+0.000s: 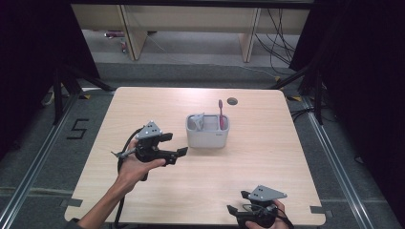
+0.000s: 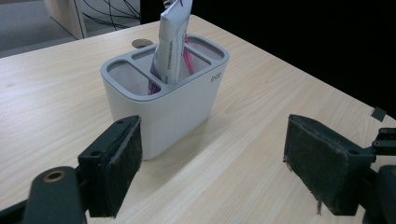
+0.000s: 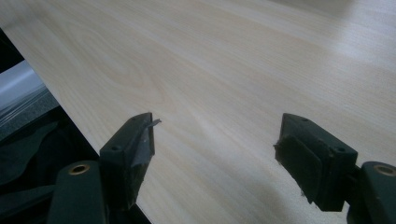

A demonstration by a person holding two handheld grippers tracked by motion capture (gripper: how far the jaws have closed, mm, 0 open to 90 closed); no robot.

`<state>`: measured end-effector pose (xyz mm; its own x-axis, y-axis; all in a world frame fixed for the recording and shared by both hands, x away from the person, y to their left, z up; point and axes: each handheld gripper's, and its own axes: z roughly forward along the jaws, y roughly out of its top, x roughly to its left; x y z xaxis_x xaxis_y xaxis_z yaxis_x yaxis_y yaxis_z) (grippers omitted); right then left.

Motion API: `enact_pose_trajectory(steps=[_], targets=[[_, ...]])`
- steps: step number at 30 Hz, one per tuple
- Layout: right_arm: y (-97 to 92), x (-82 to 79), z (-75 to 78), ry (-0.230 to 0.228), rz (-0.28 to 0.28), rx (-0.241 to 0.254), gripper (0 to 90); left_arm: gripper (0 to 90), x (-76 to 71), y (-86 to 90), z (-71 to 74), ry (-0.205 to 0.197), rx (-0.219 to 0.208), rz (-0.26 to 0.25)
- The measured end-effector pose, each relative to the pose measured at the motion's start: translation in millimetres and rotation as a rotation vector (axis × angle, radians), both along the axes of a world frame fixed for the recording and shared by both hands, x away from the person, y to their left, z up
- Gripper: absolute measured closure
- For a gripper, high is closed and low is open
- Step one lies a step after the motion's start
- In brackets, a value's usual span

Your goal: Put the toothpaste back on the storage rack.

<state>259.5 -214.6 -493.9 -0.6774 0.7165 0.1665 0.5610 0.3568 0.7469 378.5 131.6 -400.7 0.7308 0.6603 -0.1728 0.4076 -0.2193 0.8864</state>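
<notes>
A white holder [image 1: 207,131] with several compartments stands a little past the middle of the worktop [image 1: 143,102], nearer its far edge than its near one and well clear of both side edges. Two things already stand upright in it: a toothpaste tube [image 2: 171,44] in a middle slot, leaning slightly, and a pink toothbrush [image 1: 220,113] at the holder's right end as the high view has it. From the left gripper view the brush shows as a pink streak behind the tube, so which slot it sits in is hard to tell there; it looks like the one next to the tube.

The left gripper [image 1: 175,145] hangs just beside the holder's left end, pointing at it, with its jaws spread wide and nothing between the pads [image 2: 125,163]; the holder sits beyond them, untouched. The right gripper [image 1: 237,202] rests at the near right corner of the worktop, jaws likewise released and bare, aimed across plain wood.

Judging by this, the loading of the holder looks done or nearly so: both items are in, both tools are free, and no other loose item lies on the worktop. What may remain is only drawing the left hand away
</notes>
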Motion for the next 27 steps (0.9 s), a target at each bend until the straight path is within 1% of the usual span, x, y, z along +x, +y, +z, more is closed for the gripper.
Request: enact_pose_trajectory(steps=[1, 2, 3, 4, 7, 10, 11, 12, 14, 15, 16, 17, 22, 23, 25, 27], targets=[[0.2, -0.3, -0.2, 0.003, -0.005, 0.001, 28.0, 19.2, -1.2, 0.9, -1.0, -0.008, -0.003, -0.003], [0.0, 0.1, -0.2, -0.013, -0.004, -0.001, 28.0, 19.2, -3.0, 1.9, -1.4, -0.009, 0.003, 0.001], [-0.2, 0.1, -0.2, -0.015, -0.005, -0.002, 28.0, 19.2, -4.1, 3.2, -2.1, -0.01, 0.001, -0.001], [-0.8, -0.2, 0.4, -0.02, -0.013, -0.014, 28.0, 19.2, -5.2, 4.2, -2.9, -0.014, -0.001, 0.0], [-1.0, 0.0, 0.6, -0.017, -0.01, -0.016, 28.0, 19.2, -8.6, 6.2, -6.3, -0.017, -0.008, -0.007], [-0.8, -0.2, 0.5, -0.02, -0.013, -0.014, 28.0, 19.2, -13.5, 8.7, -9.4, -0.013, 0.004, -0.016], [-0.9, -0.1, 0.5, -0.021, -0.014, -0.013, 28.0, 19.2, -14.6, 9.4, -11.0, -0.017, -0.004, -0.023], [-1.2, 0.4, 0.4, -0.023, -0.009, -0.016, 28.0, 19.2, -17.0, 10.7, -11.4, -0.011, 0.001, -0.02], [-1.1, 0.5, 0.4, -0.022, -0.008, -0.016, 28.0, 19.2, -19.9, 12.3, -12.8, -0.013, -0.004, -0.025], [-0.5, -0.1, 0.5, -0.008, -0.011, -0.012, 28.0, 19.2, -21.1, 12.6, -13.5, -0.011, -0.009, -0.027], [-0.6, 0.5, 0.0, -0.016, -0.003, -0.011, 28.0, 19.2, -22.2, 13.3, -14.4, -0.016, -0.008, -0.035], [0.1, 0.3, -0.3, -0.001, -0.001, -0.001, 28.0, 19.2, -25.0, 14.2, -14.9, -0.013, 0.003, -0.033], [0.1, 0.1, -0.1, -0.002, -0.004, -0.002, 28.0, 19.0, -30.7, 15.8, -20.2, -0.011, 0.007, -0.045], [0.2, -0.7, 0.4, 0.01, -0.012, -0.004, 28.0, 19.0, -31.8, 15.8, -21.6, -0.009, 0.007, -0.047], [-1.1, 0.4, 0.4, -0.023, -0.01, -0.017, 28.0, 19.0, -33.1, 15.8, -24.6, -0.009, 0.003, -0.057], [-1.3, 0.6, 0.4, -0.02, -0.006, -0.016, 28.0, 19.0, -35.6, 16.7, -26.1, -0.006, 0.022, -0.06]])
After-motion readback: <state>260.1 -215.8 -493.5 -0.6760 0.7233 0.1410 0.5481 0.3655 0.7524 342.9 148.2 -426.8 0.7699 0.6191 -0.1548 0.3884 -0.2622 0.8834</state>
